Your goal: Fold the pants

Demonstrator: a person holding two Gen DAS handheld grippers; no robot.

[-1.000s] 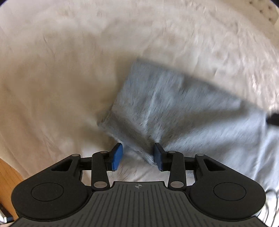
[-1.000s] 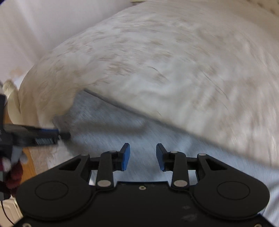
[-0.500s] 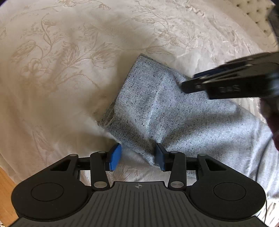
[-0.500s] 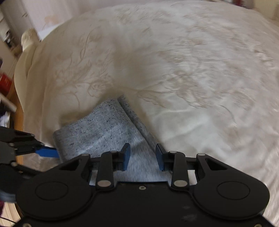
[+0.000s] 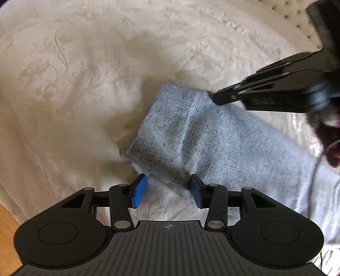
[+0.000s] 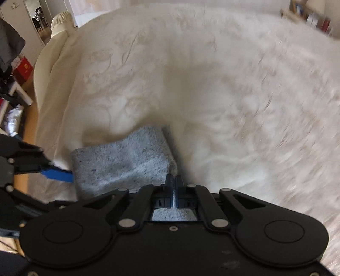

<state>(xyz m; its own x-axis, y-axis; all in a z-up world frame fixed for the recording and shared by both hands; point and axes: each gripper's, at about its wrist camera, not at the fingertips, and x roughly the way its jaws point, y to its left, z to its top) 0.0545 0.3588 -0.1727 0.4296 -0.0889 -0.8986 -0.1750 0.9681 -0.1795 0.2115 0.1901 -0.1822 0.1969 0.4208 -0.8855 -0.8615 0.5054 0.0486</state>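
Observation:
The grey speckled pants (image 5: pixel 208 140) lie folded lengthwise on the cream bedspread (image 5: pixel 74 89); their narrow end shows in the right wrist view (image 6: pixel 125 161). My left gripper (image 5: pixel 167 191) is open, its blue pads either side of the near corner of the pants end, with cloth between them. My right gripper (image 6: pixel 174 184) is shut on the far edge of the pants; in the left wrist view it (image 5: pixel 214 98) reaches in from the right onto the far corner. The left gripper's blue fingertip (image 6: pixel 57 173) shows at the pants' left edge in the right wrist view.
The bedspread has a floral pattern and covers the whole bed. A wooden floor (image 5: pixel 6 233) shows past the bed's near edge. A tufted headboard (image 5: pixel 295 19) is at the top right. Furniture and boxes (image 6: pixel 19 70) stand beside the bed.
My right gripper has closed on the far edge of the pants end, having been open half a second ago. My left gripper stays open at the near corner.

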